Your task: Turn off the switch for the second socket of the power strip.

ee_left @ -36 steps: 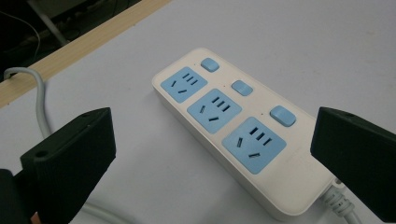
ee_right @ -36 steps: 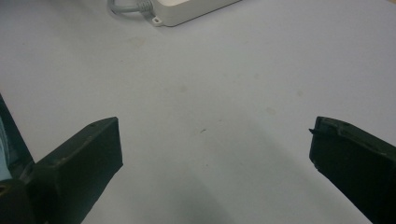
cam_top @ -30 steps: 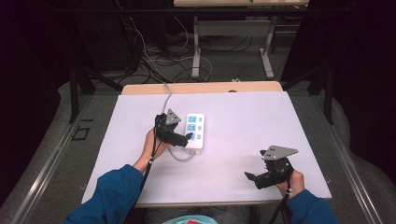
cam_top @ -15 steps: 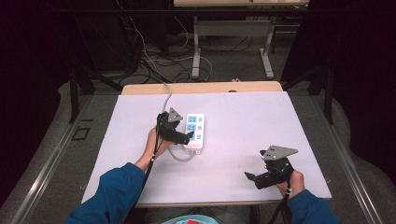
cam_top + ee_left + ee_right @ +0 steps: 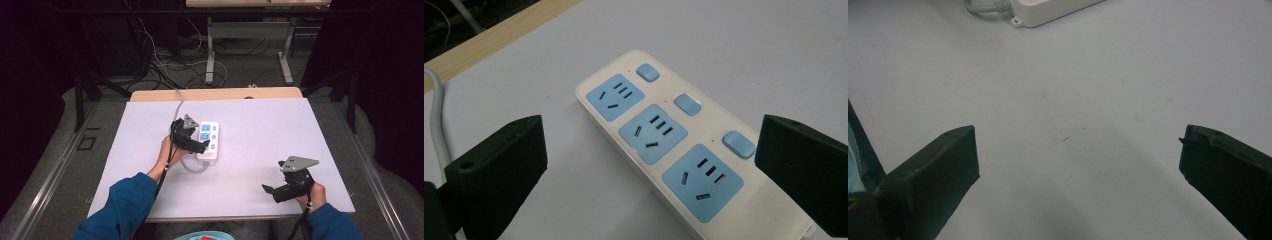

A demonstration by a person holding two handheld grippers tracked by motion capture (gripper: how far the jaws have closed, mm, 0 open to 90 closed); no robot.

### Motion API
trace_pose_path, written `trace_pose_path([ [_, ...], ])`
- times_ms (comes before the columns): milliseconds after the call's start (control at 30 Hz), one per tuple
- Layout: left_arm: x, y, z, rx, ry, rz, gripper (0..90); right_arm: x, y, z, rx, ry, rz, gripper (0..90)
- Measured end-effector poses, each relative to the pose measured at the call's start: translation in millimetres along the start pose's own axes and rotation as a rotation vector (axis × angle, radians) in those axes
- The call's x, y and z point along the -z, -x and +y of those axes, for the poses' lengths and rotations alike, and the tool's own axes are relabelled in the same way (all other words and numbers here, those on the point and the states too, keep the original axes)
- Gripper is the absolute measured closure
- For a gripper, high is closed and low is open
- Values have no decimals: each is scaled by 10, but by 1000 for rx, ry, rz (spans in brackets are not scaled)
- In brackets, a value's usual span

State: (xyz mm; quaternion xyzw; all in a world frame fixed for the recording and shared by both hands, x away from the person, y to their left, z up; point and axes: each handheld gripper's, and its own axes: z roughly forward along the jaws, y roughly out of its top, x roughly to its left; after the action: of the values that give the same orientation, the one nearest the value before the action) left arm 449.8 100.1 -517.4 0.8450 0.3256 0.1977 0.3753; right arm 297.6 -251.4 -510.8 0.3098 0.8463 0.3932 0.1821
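High view: I'm holding my left gripper [image 5: 202, 146] over the strip [image 5: 210, 139], jaws apart to reach a switch [image 5: 738, 144]; right gripper [image 5: 270, 191] is waiting, jaws apart.

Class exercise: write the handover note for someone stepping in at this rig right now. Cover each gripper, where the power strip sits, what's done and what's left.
Left gripper: open, poised over the power strip, jaws either side of it, not touching it.
Right gripper: open, holding nothing, low over bare table at the near right, well away from the strip.
Power strip: flat at mid-table, three blue sockets, none with a plug in it, three blue switches beside them, grey cable running off the far edge.
Done: nothing visible.
Left: probably close on the strip or press a switch.
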Motion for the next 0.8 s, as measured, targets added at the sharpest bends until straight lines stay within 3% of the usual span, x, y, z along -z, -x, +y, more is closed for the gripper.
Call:
trace_pose_path([
  [267, -77, -1, 20, 7, -5, 0, 28, 2, 1, 1, -1, -6, 3, 21],
  [433, -110, 0, 28, 17, -1, -20, 189, -1, 0, 0, 0, -2, -1, 21],
  [667, -155, 53, 51, -16, 6, -27, 424, 3, -4, 0, -4, -7, 2, 22],
  [800, -175, 63, 60, -18, 14, -62, 558, 2, -5, -1, -3, -3, -3, 22],
])
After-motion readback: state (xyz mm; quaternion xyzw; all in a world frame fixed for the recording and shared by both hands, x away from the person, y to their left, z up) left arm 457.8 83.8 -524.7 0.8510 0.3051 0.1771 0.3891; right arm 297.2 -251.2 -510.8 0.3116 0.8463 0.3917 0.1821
